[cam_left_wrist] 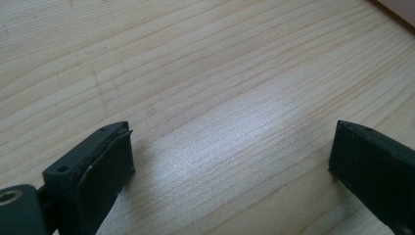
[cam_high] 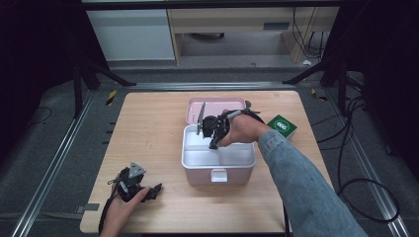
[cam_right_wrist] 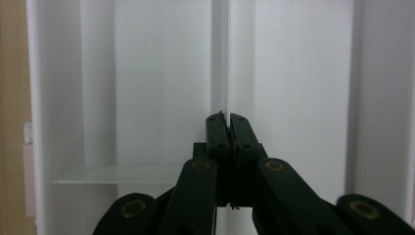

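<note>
One pink storage box point(cam_high: 219, 174) open near the middle of the wooden desk point(cam_high: 148, 123), lid point(cam_high: 216, 107) tipped back behind it, white insert tray point(cam_high: 197, 157) inside split into compartments by thin white dividers. Nothing discernible in the compartments from the high view, though part of the tray hidden under the right hand point(cam_high: 243, 129). Right hand-held gripper point(cam_high: 213, 143) lowered into the tray, jaws pressed together and clamped on the upright edge of a white divider point(cam_right_wrist: 227, 63), seen plainly in the right gripper view; same view cut off at the sides, showing white tray walls and a sliver of desk at far left. Left hand-held gripper point(cam_high: 157, 189) resting near the desk's front left corner, well apart from the box, jaws standing wide apart with bare wood grain between them in the left gripper view. Green packet point(cam_high: 281, 126) lying just beside the box's right rear corner, partly covered by the denim sleeve point(cam_high: 301, 182).
</note>
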Demonstrator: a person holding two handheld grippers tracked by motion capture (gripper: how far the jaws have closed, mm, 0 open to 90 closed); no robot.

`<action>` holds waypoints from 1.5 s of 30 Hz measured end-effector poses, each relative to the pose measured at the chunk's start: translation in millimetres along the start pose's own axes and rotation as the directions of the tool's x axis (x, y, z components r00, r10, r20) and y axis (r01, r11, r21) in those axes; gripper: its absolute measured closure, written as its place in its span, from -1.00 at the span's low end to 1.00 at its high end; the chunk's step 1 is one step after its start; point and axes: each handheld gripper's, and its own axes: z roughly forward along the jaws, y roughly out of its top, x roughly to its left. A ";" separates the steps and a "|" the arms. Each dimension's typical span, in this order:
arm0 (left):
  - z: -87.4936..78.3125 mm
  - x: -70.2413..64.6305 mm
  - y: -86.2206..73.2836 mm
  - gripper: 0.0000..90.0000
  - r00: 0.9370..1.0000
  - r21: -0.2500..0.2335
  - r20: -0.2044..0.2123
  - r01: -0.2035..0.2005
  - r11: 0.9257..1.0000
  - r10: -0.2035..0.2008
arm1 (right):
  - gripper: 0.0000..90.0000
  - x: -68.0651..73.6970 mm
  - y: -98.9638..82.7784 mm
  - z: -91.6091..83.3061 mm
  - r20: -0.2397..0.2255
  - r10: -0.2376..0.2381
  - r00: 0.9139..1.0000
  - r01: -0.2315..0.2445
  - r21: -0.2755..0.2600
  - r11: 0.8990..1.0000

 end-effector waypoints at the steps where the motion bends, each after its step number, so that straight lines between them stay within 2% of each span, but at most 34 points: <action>1: 0.0 0.0 0.0 -0.96 1.000 0.000 0.000 0.000 1.000 0.000 | 0.99 0.1 -0.2 -0.9 0.003 0.001 1.000 -0.001 -0.001 1.000; 10: 0.0 0.0 0.1 -0.96 1.000 0.001 -0.001 0.001 1.000 -0.001 | 0.99 3.7 -2.1 -7.0 0.011 0.009 1.000 -0.009 -0.037 0.999; 17: 0.1 0.0 0.1 -0.96 1.000 0.001 -0.001 0.002 1.000 -0.002 | 1.00 6.9 -4.1 -23.0 0.039 0.010 0.999 -0.007 -0.078 0.997; 18: 0.1 0.0 0.1 -0.96 1.000 0.001 -0.002 0.002 1.000 -0.002 | 1.00 7.8 -7.0 -31.6 0.056 0.025 0.998 -0.019 -0.111 0.994; 19: 0.1 0.0 0.1 -0.96 1.000 0.001 -0.002 0.002 1.000 -0.002 | 1.00 7.8 -7.0 -31.6 0.056 0.025 0.998 -0.019 -0.111 0.994; 21: 0.1 0.0 0.2 -0.97 1.000 0.002 -0.001 0.002 1.000 -0.002 | 1.00 9.2 -12.2 -45.3 0.078 0.058 0.995 -0.044 -0.176 0.983; 23: 0.1 0.0 0.2 -0.97 1.000 0.002 -0.001 0.002 1.000 -0.002 | 1.00 10.3 -14.1 -50.4 0.083 0.069 0.994 -0.052 -0.194 0.980; 24: 0.0 0.0 0.1 -0.97 1.000 0.003 -0.002 0.002 1.000 -0.002 | 1.00 12.1 -18.0 -60.2 0.095 0.084 0.992 -0.060 -0.235 0.970; 25: 0.0 0.0 0.1 -0.97 1.000 0.003 -0.002 0.002 1.000 -0.002 | 1.00 12.1 -18.0 -60.2 0.095 0.084 0.992 -0.060 -0.235 0.970; 26: 0.0 0.0 0.1 -0.97 1.000 0.003 -0.002 0.002 1.000 -0.002 | 1.00 13.8 -22.1 -70.1 0.116 0.098 0.988 -0.062 -0.274 0.960; 27: 0.0 0.0 0.1 -0.96 1.000 0.003 -0.002 0.002 1.000 -0.002 | 1.00 13.8 -22.1 -70.1 0.116 0.098 0.988 -0.062 -0.274 0.960; 29: 0.0 -0.1 0.1 -0.97 1.000 0.002 -0.002 0.003 1.000 -0.002 | 1.00 17.8 -29.6 -86.0 0.145 0.141 0.979 -0.090 -0.316 0.945; 30: 0.0 -0.1 0.1 -0.96 1.000 0.002 -0.002 0.003 1.000 -0.002 | 1.00 17.8 -29.6 -86.0 0.145 0.141 0.979 -0.090 -0.316 0.945; 31: 0.0 -0.1 0.1 -0.96 1.000 0.003 -0.003 0.002 1.000 -0.002 | 1.00 18.5 -31.8 -90.0 0.151 0.152 0.977 -0.096 -0.327 0.940; 32: 0.0 -0.1 0.0 -0.97 1.000 0.002 -0.002 0.003 1.000 -0.003 | 1.00 20.8 -39.9 -101.6 0.173 0.190 0.966 -0.117 -0.365 0.924; 34: 0.0 -0.2 -0.1 -0.97 1.000 0.001 -0.003 0.003 1.000 -0.003 | 1.00 23.1 -48.5 -112.3 0.192 0.221 0.956 -0.130 -0.397 0.909; 35: 0.0 -0.2 -0.1 -0.97 1.000 0.001 -0.003 0.003 1.000 -0.003 | 1.00 23.1 -48.5 -112.3 0.192 0.221 0.956 -0.130 -0.397 0.909; 36: 0.0 -0.2 -0.1 -0.97 1.000 0.000 -0.003 0.004 1.000 -0.004 | 1.00 26.4 -58.2 -122.6 0.213 0.252 0.944 -0.147 -0.412 0.899; 38: 0.0 -0.2 -0.2 -0.97 1.000 0.000 -0.003 0.003 1.000 -0.003 | 1.00 30.3 -69.5 -132.1 0.231 0.284 0.930 -0.169 -0.417 0.893; 39: 0.0 -0.2 -0.2 -0.97 1.000 0.000 -0.003 0.003 1.000 -0.003 | 1.00 30.3 -69.5 -132.1 0.231 0.284 0.930 -0.169 -0.417 0.893; 40: 0.1 -0.2 -0.1 -0.97 1.000 0.000 -0.003 0.004 1.000 -0.004 | 1.00 34.2 -82.3 -140.2 0.252 0.318 0.914 -0.193 -0.418 0.888; 44: 0.3 -0.1 0.1 -0.97 1.000 0.001 -0.004 0.003 1.000 -0.003 | 1.00 42.9 -110.9 -152.5 0.282 0.369 0.885 -0.238 -0.408 0.882; 45: 0.4 -0.1 0.1 -0.97 1.000 0.002 -0.004 0.003 1.000 -0.003 | 1.00 44.8 -116.2 -154.0 0.286 0.376 0.882 -0.243 -0.406 0.881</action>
